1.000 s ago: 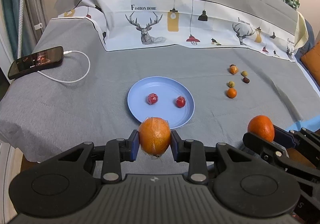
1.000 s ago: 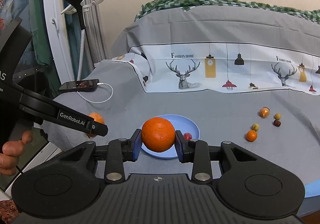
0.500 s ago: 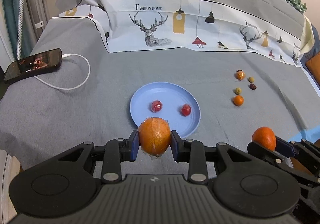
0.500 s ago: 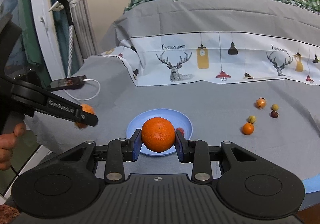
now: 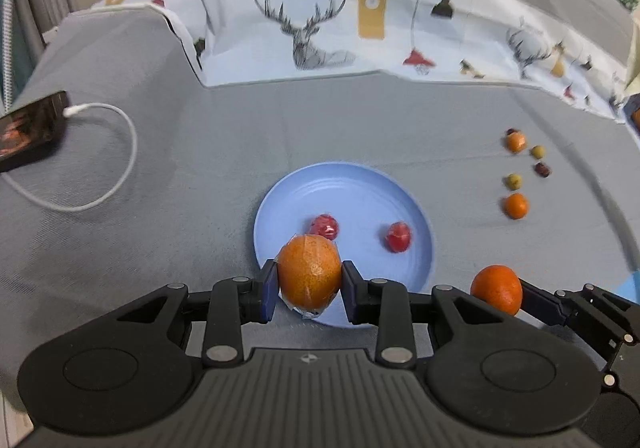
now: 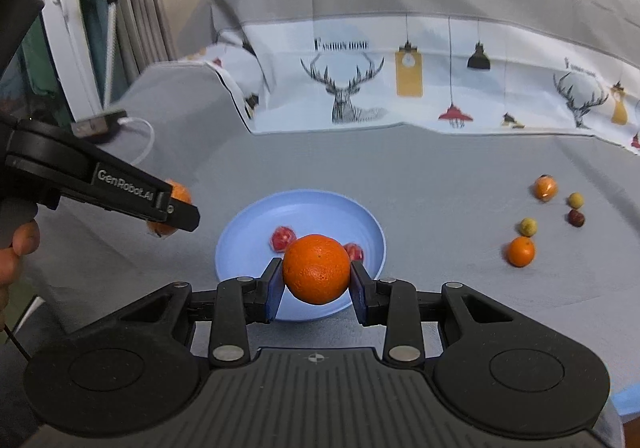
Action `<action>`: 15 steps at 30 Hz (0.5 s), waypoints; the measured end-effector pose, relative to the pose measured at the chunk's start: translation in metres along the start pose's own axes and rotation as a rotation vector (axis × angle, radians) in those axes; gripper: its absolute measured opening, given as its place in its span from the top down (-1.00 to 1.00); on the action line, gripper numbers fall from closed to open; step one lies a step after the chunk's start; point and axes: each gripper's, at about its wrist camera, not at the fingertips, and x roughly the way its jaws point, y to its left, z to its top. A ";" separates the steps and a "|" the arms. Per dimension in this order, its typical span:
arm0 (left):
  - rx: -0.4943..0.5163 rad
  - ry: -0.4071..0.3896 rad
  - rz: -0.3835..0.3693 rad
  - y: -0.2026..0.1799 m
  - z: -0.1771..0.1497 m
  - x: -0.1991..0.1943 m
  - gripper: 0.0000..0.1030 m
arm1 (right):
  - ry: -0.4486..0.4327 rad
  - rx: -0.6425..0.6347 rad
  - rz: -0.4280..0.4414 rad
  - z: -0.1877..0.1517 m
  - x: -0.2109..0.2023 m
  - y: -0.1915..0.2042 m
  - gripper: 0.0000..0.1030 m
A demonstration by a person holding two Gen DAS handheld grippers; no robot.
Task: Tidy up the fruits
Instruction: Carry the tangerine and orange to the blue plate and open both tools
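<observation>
My left gripper [image 5: 309, 286] is shut on a plastic-wrapped orange [image 5: 309, 274], held over the near rim of the blue plate [image 5: 348, 188]. My right gripper [image 6: 316, 284] is shut on a bright orange [image 6: 317, 269], held above the plate's [image 6: 248, 232] near edge. Two small red wrapped fruits lie on the plate [image 5: 325, 226] [image 5: 399, 236]. The right gripper's orange also shows in the left wrist view [image 5: 497, 289]. The left gripper with its orange [image 6: 176, 194] shows at the left of the right wrist view.
Several small fruits lie on the grey cloth to the right of the plate, among them a small orange [image 5: 516, 205] and a dark red one [image 5: 542, 169]. A phone [image 5: 28, 130] with a white cable [image 5: 116, 168] lies at the left. A deer-print cloth [image 5: 312, 28] hangs behind.
Both grippers have moved forward toward the plate with their oranges still held. The plate and small fruits look closer now.
</observation>
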 end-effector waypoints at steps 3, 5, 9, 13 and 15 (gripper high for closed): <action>0.004 0.031 0.006 0.003 0.007 0.026 0.30 | 0.032 -0.015 -0.002 0.004 0.028 0.001 0.30; 0.014 0.048 0.009 0.003 0.011 0.043 0.30 | 0.050 -0.019 0.001 0.007 0.046 0.001 0.30; 0.041 0.085 0.025 0.002 0.017 0.074 0.30 | 0.083 -0.024 0.002 0.010 0.075 0.002 0.30; 0.063 0.125 0.037 0.002 0.019 0.103 0.30 | 0.119 -0.028 0.002 0.010 0.097 0.002 0.30; 0.070 0.137 0.045 0.003 0.019 0.112 0.30 | 0.140 -0.031 0.008 0.009 0.104 0.001 0.30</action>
